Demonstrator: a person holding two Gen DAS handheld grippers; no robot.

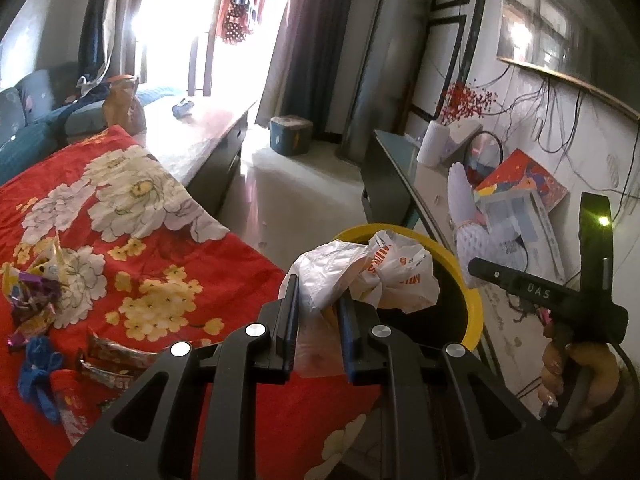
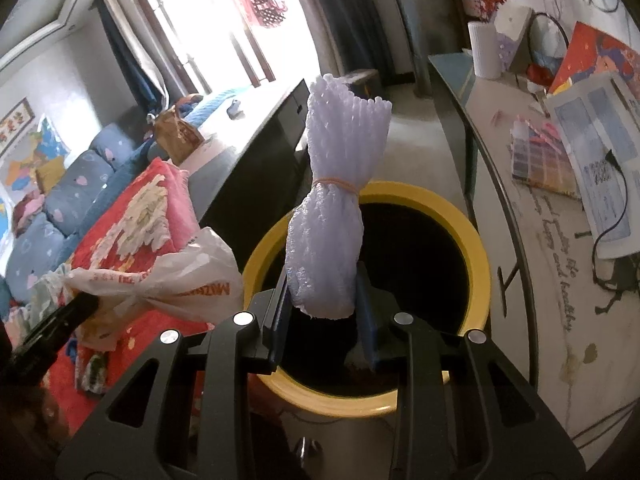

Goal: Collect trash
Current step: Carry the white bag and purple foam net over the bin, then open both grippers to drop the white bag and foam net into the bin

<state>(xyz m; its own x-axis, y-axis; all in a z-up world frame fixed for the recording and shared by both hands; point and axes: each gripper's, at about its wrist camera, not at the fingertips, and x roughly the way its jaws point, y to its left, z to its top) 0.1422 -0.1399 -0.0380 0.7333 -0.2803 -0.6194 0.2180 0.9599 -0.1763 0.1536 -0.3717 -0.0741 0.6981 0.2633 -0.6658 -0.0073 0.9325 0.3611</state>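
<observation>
My left gripper [image 1: 318, 294] is shut on a crumpled white plastic bag [image 1: 376, 272] with orange print and holds it at the near rim of a yellow bin [image 1: 474, 312]. My right gripper [image 2: 322, 292] is shut on a white foam net bundle [image 2: 336, 208] tied with a rubber band, held upright over the yellow bin [image 2: 478, 264] with its dark inside. The bag [image 2: 176, 276] also shows at the left of the right wrist view. The foam bundle [image 1: 466, 216] also shows in the left wrist view. Candy wrappers [image 1: 32, 284], snack packets [image 1: 112, 360] and a blue scrap [image 1: 38, 372] lie on the red floral blanket [image 1: 200, 280].
A long dark table [image 1: 208, 140] stands beyond the blanket by the window. A glass-topped side table [image 2: 560, 240] at the right holds papers, a white vase [image 2: 486, 52] with red flowers and cables. Blue cushions [image 2: 60, 208] lie at the left. A teal box [image 1: 290, 134] sits on the floor.
</observation>
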